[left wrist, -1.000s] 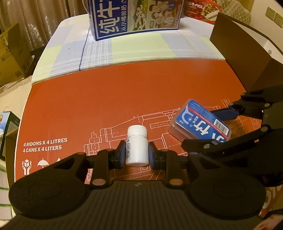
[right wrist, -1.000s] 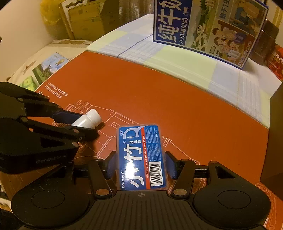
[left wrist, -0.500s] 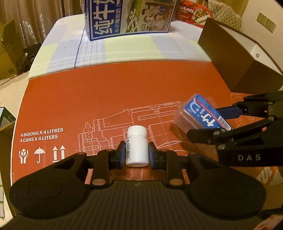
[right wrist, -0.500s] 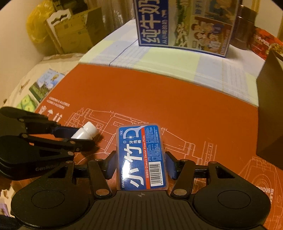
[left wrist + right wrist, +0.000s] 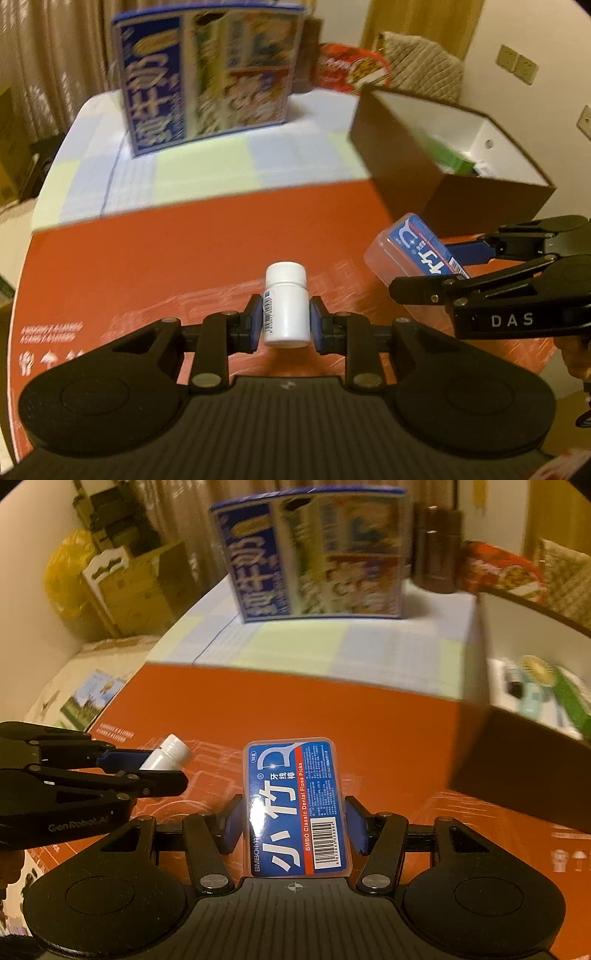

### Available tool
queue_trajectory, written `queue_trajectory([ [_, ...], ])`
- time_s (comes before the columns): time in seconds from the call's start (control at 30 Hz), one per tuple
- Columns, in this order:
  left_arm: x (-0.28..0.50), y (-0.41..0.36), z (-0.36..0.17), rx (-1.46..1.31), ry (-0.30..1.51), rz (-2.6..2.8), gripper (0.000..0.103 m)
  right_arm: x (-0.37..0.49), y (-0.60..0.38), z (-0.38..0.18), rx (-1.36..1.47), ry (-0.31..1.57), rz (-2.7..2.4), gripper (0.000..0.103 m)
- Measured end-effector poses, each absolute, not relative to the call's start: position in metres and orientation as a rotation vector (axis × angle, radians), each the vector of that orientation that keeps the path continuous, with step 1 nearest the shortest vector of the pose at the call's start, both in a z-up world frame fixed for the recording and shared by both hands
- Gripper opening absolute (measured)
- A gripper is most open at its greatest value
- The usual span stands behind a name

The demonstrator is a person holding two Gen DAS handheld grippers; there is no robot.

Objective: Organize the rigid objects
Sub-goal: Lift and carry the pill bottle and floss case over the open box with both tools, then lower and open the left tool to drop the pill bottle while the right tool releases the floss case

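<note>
My left gripper [image 5: 285, 325] is shut on a small white pill bottle [image 5: 285, 304] and holds it above the red cardboard sheet [image 5: 155, 258]. My right gripper [image 5: 295, 823] is shut on a blue floss-pick box [image 5: 295, 805], also lifted off the sheet. In the left wrist view the floss-pick box [image 5: 417, 247] and the right gripper [image 5: 443, 273] show at the right. In the right wrist view the bottle [image 5: 166, 757] and left gripper [image 5: 147, 768] show at the left. A dark open box [image 5: 443, 155] with a white inside stands at the right and holds several items.
A large blue milk carton [image 5: 207, 74] stands at the back on a checked cloth [image 5: 184, 170]. A red snack bag [image 5: 347, 70] lies behind the open box. In the right wrist view the open box [image 5: 517, 768] is at the right, with cardboard boxes [image 5: 129, 579] off the table at left.
Both grippers have risen and moved forward toward the open box, each carrying its object. The box's inside has come into view.
</note>
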State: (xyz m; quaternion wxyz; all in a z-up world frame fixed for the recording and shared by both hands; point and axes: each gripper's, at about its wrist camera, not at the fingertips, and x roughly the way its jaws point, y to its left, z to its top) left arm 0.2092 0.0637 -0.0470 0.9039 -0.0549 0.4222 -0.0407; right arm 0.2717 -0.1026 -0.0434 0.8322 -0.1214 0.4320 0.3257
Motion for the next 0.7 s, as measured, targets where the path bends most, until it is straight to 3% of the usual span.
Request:
queue_trajectory([
  [0.7, 0.341, -0.131, 0.01, -0.043, 0.758, -0.235, 0.022, 0.366, -0.323, 0.052, -0.134, 0.77, 0.467, 0.053],
])
